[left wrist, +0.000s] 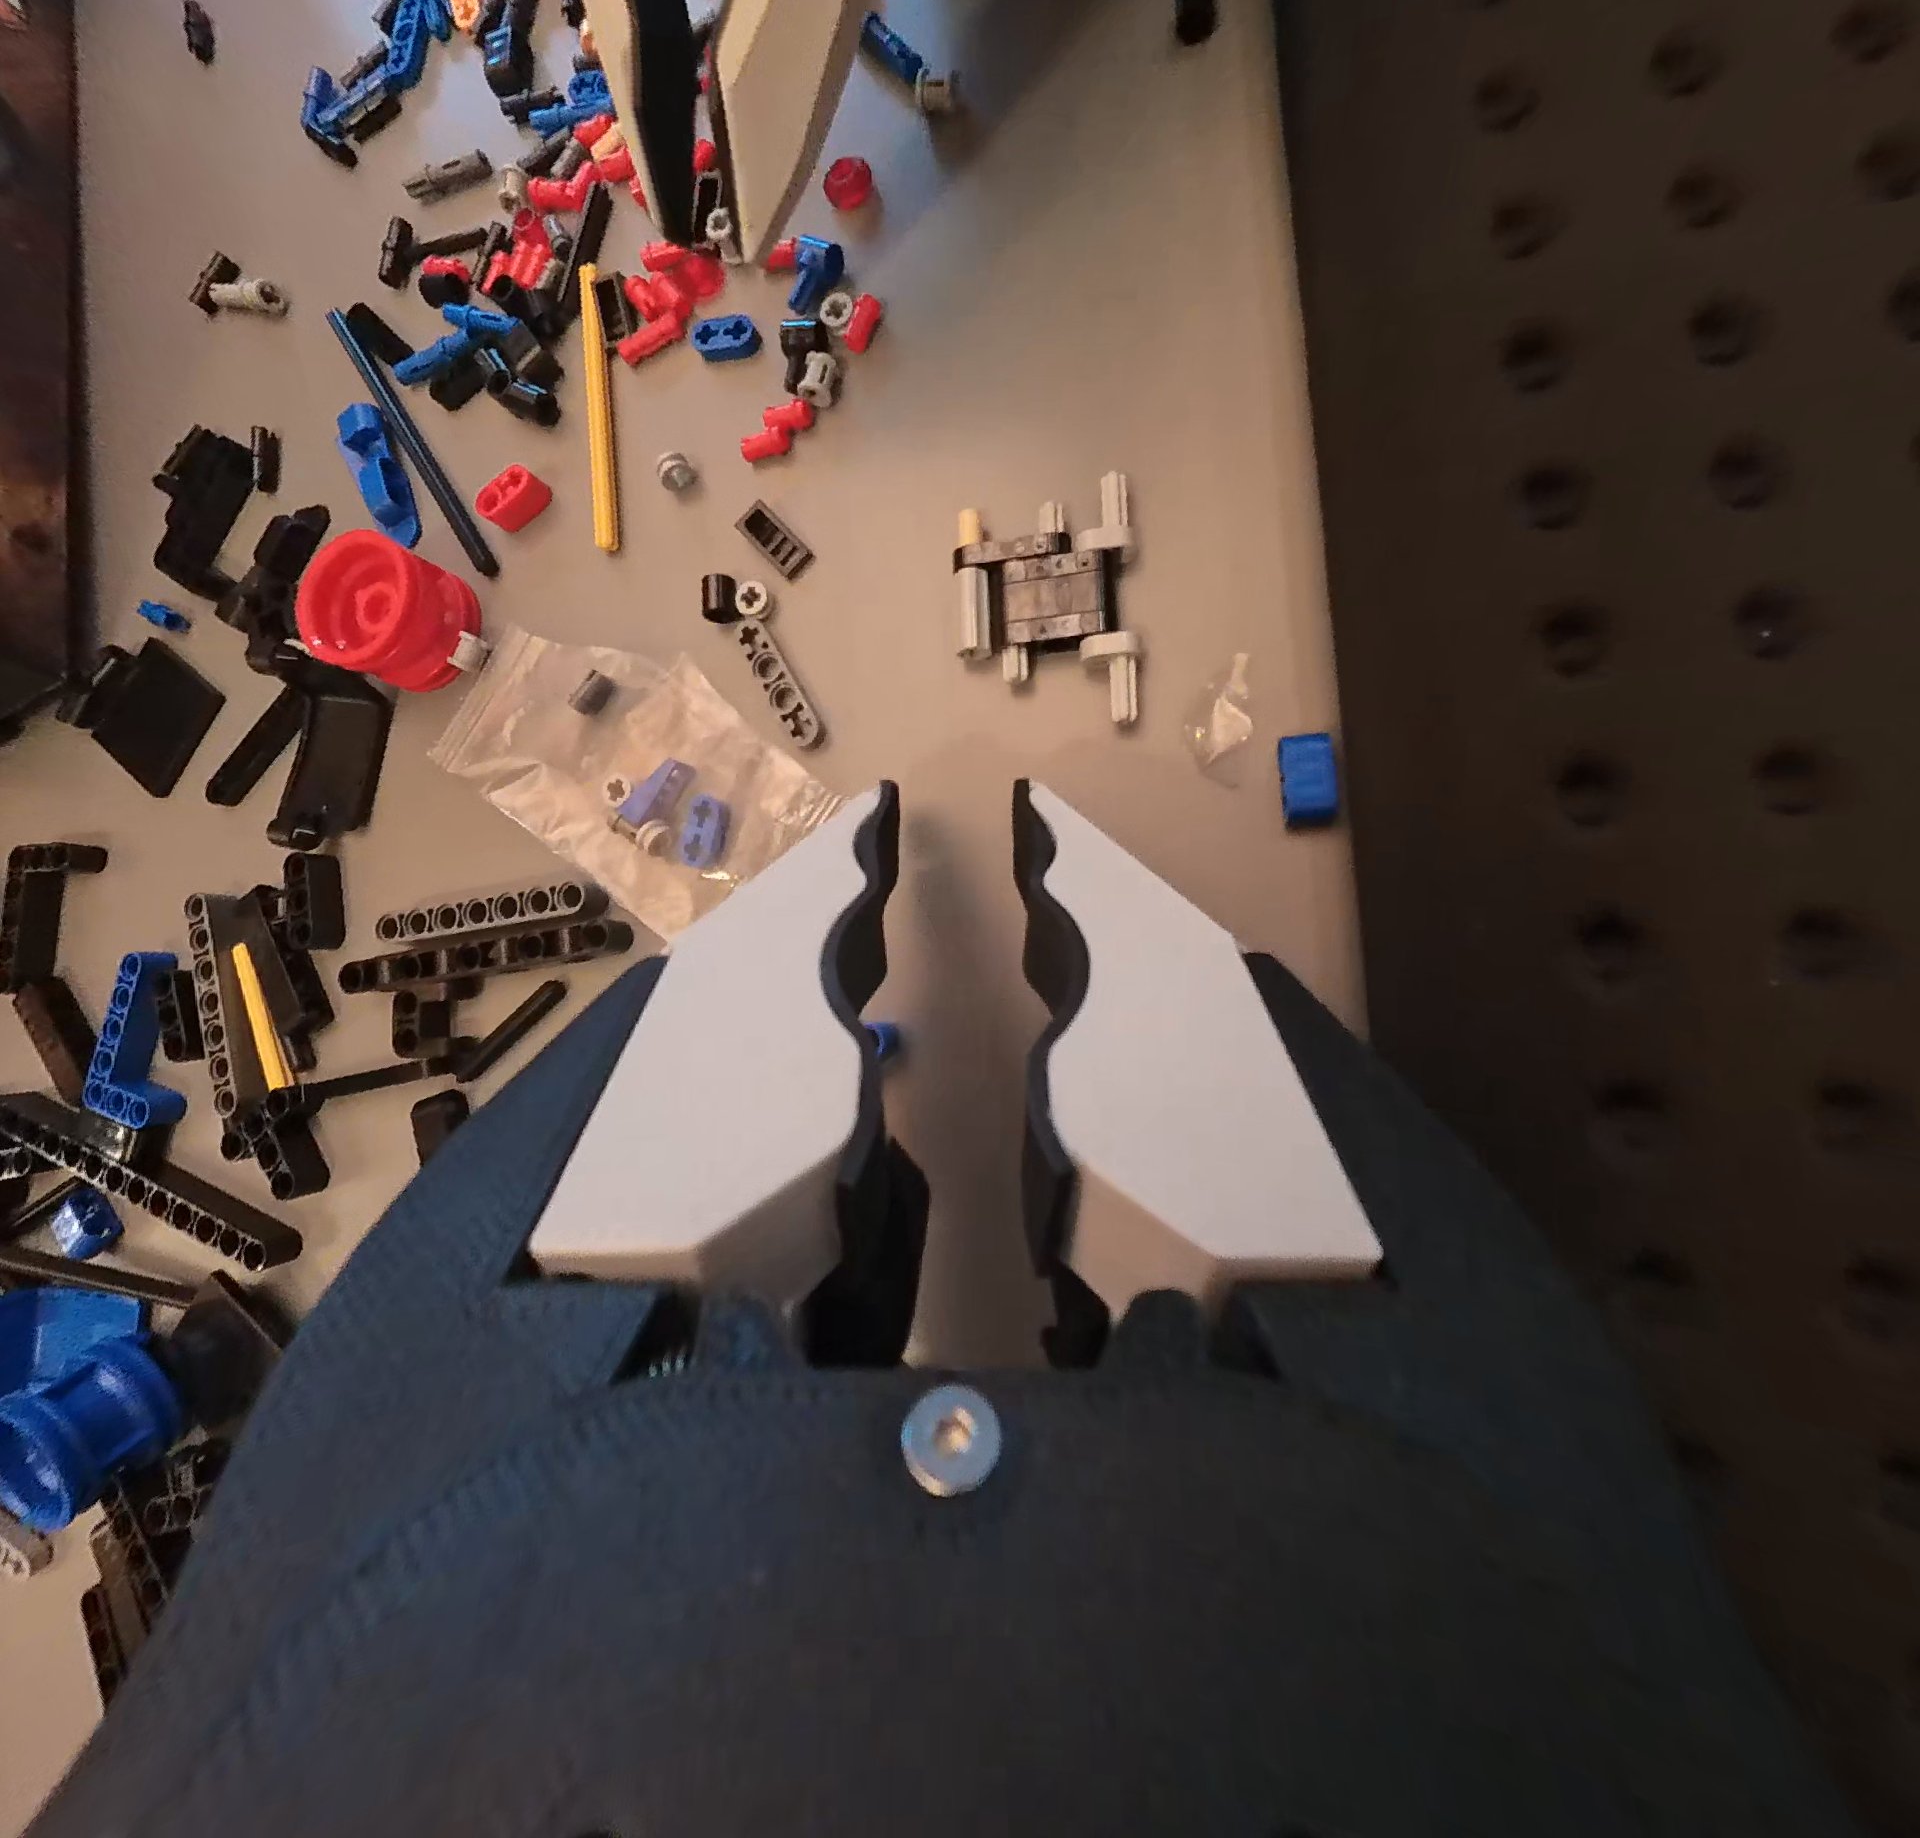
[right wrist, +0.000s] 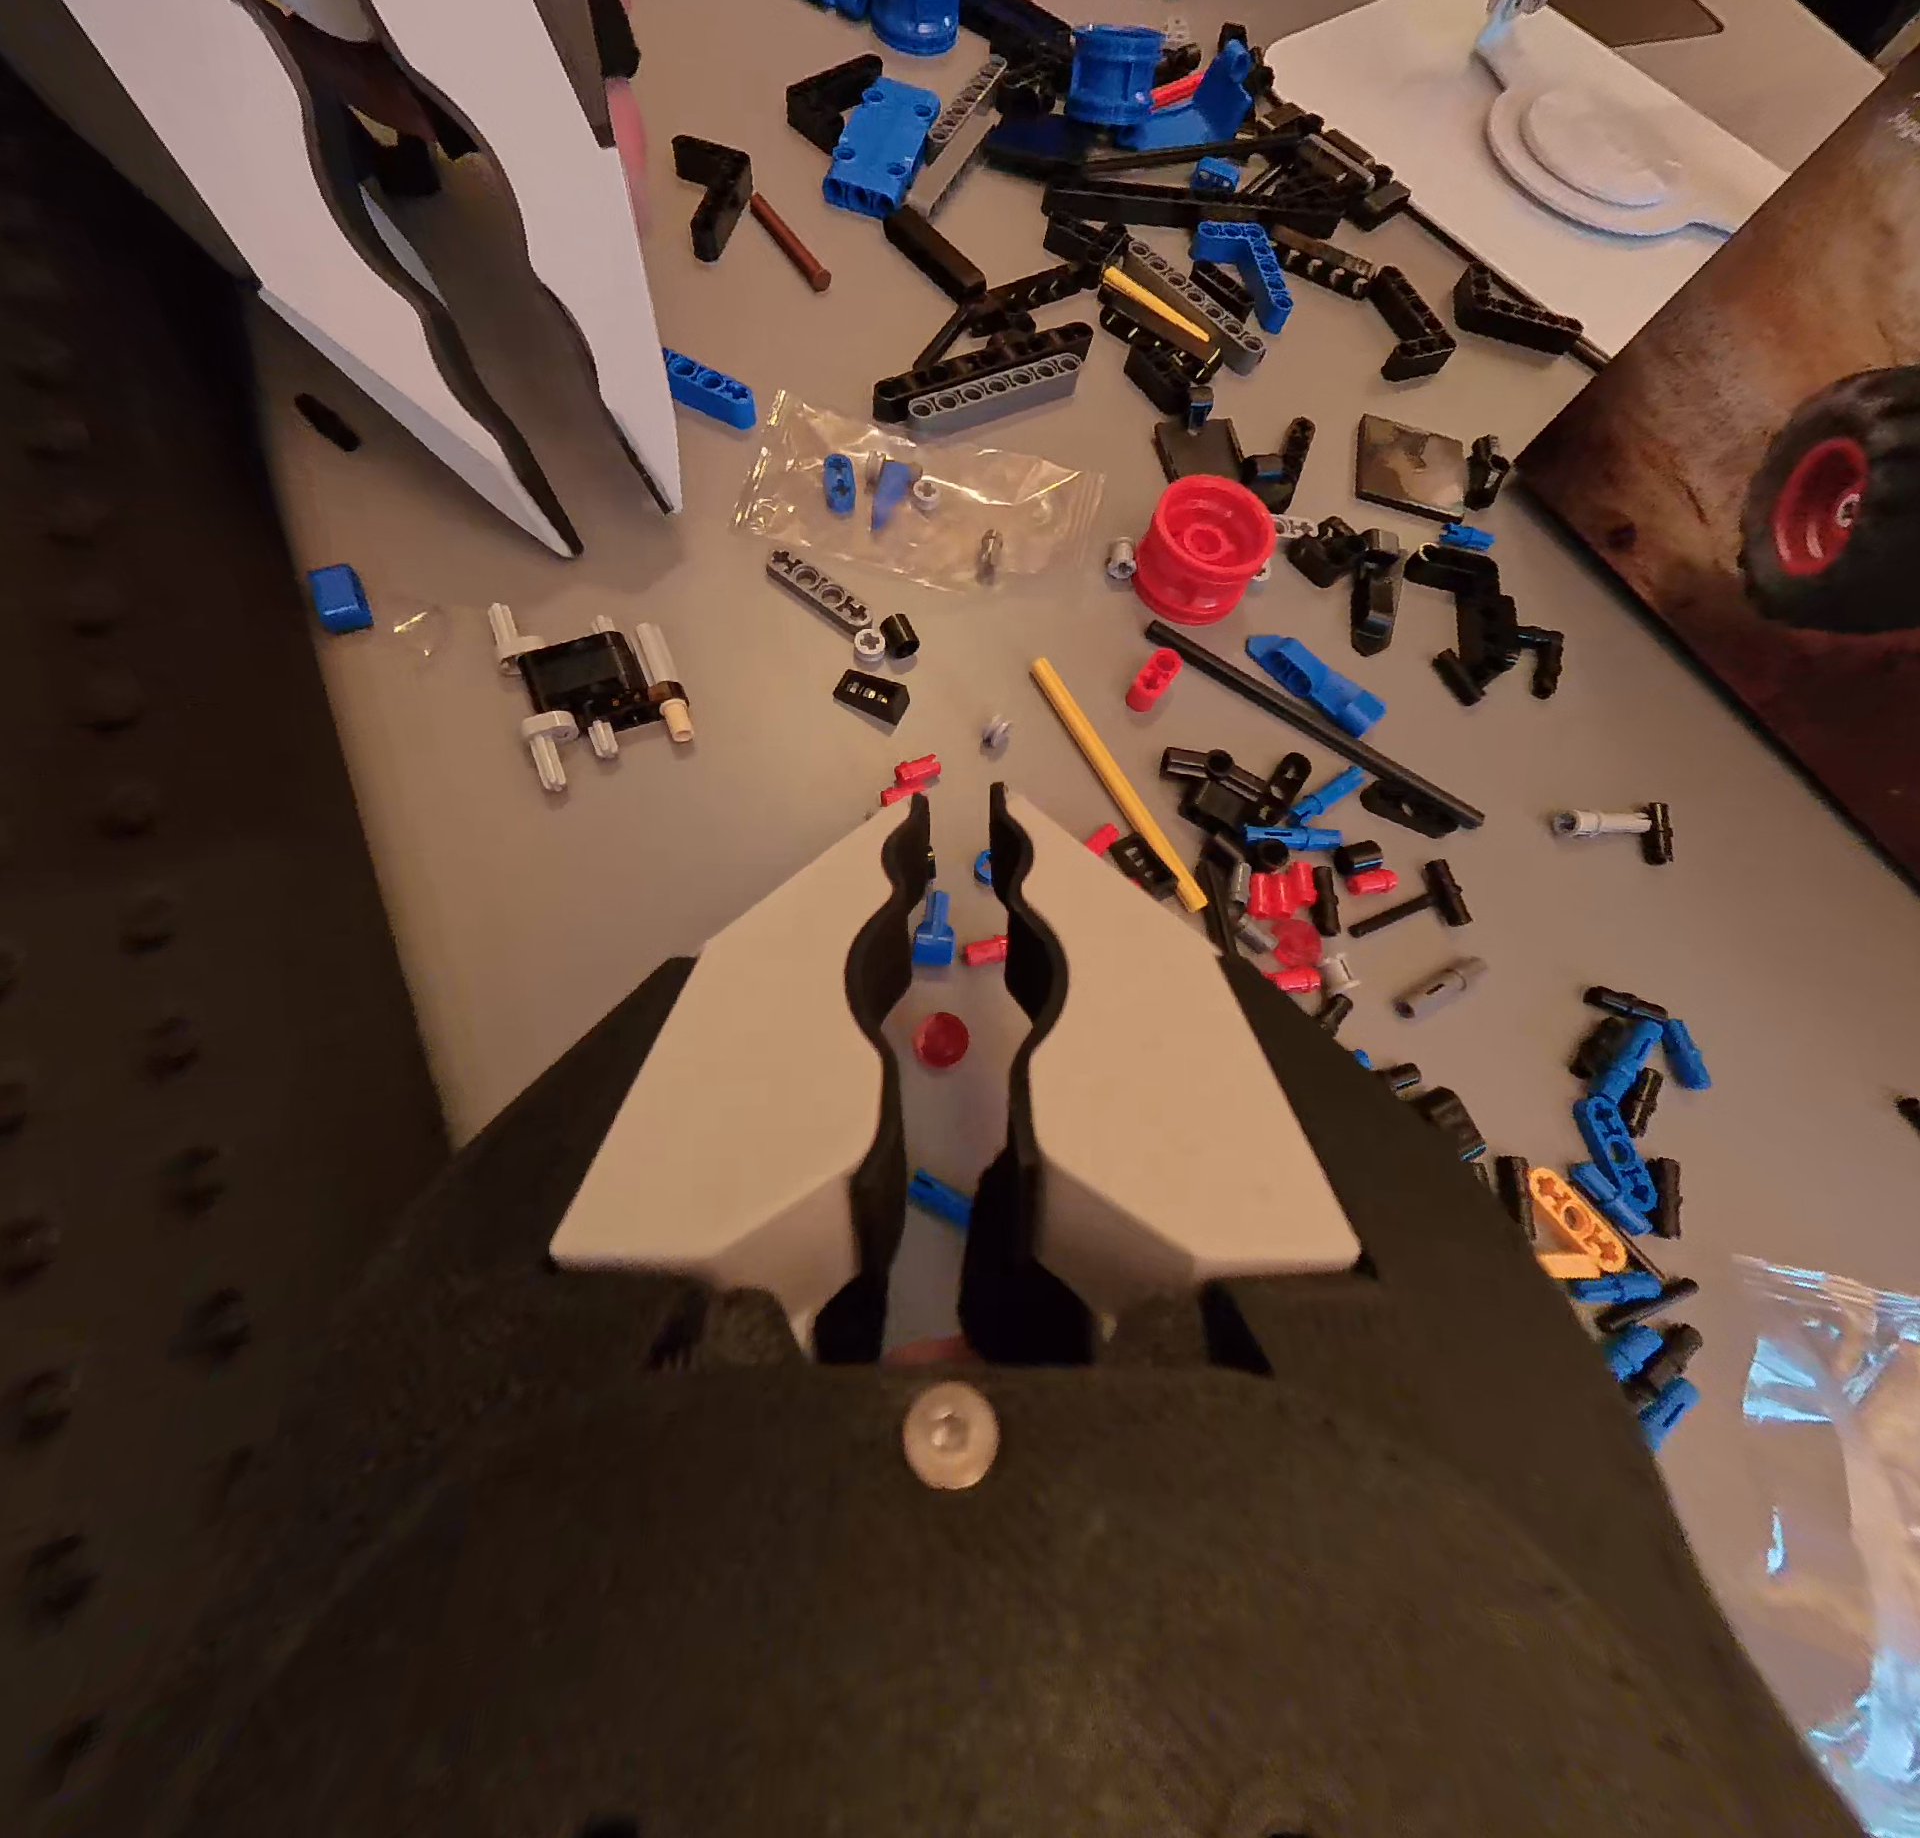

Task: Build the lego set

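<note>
A small black and grey lego sub-assembly [left wrist: 1049,593] with light grey pins lies on the grey table [left wrist: 1091,354], ahead of my left gripper [left wrist: 954,791], which is open and empty above the table. It also shows in the right wrist view [right wrist: 592,682]. My right gripper [right wrist: 958,799] hovers low over a scatter of small red, blue and black pins [right wrist: 1278,889], jaws slightly apart with nothing between them. A blue pin [right wrist: 932,931] and a red round stud [right wrist: 940,1040] lie on the table under it.
Loose parts cover the table: a red wheel hub [left wrist: 384,609], a yellow axle [left wrist: 600,406], black beams [left wrist: 488,941], a clear bag of small parts [left wrist: 644,780] and a blue brick [left wrist: 1306,778]. A dark perforated surface [left wrist: 1662,645] borders the table. The set's box [right wrist: 1714,500] lies at the right. About 11 cm separates my left fingertips from my right. From my right tips it is roughly 5 cm to the red round stud [right wrist: 940,1040]; from my left, 15 cm. Seen from the left wrist view [left wrist: 848,187] as well.
</note>
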`<state>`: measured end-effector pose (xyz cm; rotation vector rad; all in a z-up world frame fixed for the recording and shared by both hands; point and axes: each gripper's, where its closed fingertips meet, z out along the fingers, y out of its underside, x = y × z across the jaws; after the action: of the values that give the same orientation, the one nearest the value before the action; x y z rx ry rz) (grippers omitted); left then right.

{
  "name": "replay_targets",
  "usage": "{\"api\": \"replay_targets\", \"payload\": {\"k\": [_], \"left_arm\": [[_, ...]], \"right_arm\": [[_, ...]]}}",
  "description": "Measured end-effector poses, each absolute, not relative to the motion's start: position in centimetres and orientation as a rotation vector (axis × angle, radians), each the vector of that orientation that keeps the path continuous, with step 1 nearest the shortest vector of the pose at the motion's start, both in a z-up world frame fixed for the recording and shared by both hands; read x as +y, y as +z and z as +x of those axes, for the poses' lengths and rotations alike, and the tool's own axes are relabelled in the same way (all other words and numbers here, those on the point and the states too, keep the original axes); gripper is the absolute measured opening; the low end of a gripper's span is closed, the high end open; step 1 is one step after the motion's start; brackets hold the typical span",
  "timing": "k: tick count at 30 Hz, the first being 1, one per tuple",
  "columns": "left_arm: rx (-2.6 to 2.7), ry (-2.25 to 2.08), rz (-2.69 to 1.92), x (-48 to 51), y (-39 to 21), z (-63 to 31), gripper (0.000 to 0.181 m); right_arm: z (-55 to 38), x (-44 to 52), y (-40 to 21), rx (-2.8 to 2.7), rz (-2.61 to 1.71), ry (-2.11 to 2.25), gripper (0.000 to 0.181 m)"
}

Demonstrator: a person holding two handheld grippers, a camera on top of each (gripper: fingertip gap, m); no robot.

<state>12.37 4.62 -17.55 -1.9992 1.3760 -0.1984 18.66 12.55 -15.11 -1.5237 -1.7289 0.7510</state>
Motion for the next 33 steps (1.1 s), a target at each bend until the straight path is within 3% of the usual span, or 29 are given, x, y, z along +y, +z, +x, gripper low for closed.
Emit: {"api": "replay_targets", "payload": {"k": [12, 26, 33], "left_arm": [[1.37, -0.198, -1.999, 4.7, -17.6, 12.4, 0.019], [1.319, -0.158, -1.976, 5.5, -16.7, 12.0, 0.016], [1.291, -0.127, -1.974, 6.1, -16.7, 11.7, 0.016]], "right_arm": [[18.7, 13.2, -15.0, -1.714, -1.501, 0.702, 0.009], [23.0, 21.6, -9.6, -1.138, -1.627, 0.564, 0.005], [22.3, 21.7, -11.5, -1.213, -1.645, 0.465, 0.006]]}}
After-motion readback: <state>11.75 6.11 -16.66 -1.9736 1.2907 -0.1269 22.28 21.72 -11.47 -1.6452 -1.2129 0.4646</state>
